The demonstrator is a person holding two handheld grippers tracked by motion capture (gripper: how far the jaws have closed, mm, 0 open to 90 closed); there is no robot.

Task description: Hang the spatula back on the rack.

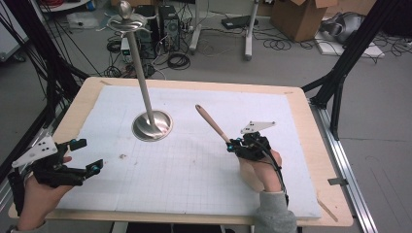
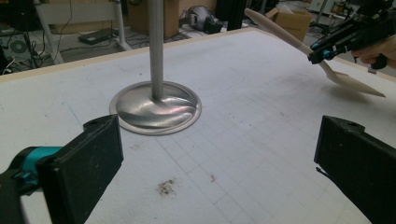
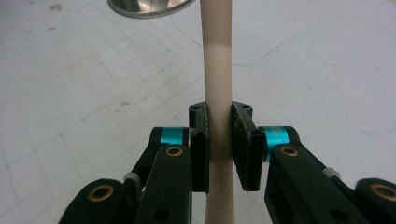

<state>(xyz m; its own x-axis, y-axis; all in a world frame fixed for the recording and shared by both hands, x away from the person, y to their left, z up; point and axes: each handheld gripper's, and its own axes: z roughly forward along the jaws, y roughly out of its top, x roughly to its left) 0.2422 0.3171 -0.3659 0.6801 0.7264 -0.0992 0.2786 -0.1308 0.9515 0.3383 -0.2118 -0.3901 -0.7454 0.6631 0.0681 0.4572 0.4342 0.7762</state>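
Spatula, a pale wooden one, is held off the table right of centre in the high view, its handle slanting up toward the upper left and its flat blade low by the hand. The right gripper pinches it partway along the shaft; in the right gripper view the two black pads press on either side of the cream shaft, which runs straight up the middle of the frame. From the left gripper view the spatula crosses the upper right corner, blade tip low and clear of the mat.

Open room lies on most sides: the white gridded mat is bare across the lower middle of the high view and along its far right strip. The nearest obstacle is the metal stand, whose round base sits left of centre and whose pole rises to hooks at the upper left; the spatula handle's end is near it but apart. The mat stops short of the wooden table edge on the right.

The mat carries a small brown smudge. Beyond the table are a grey floor, cables and a cardboard box.

The left gripper rests at the lower left, jaws spread wide with nothing between them.
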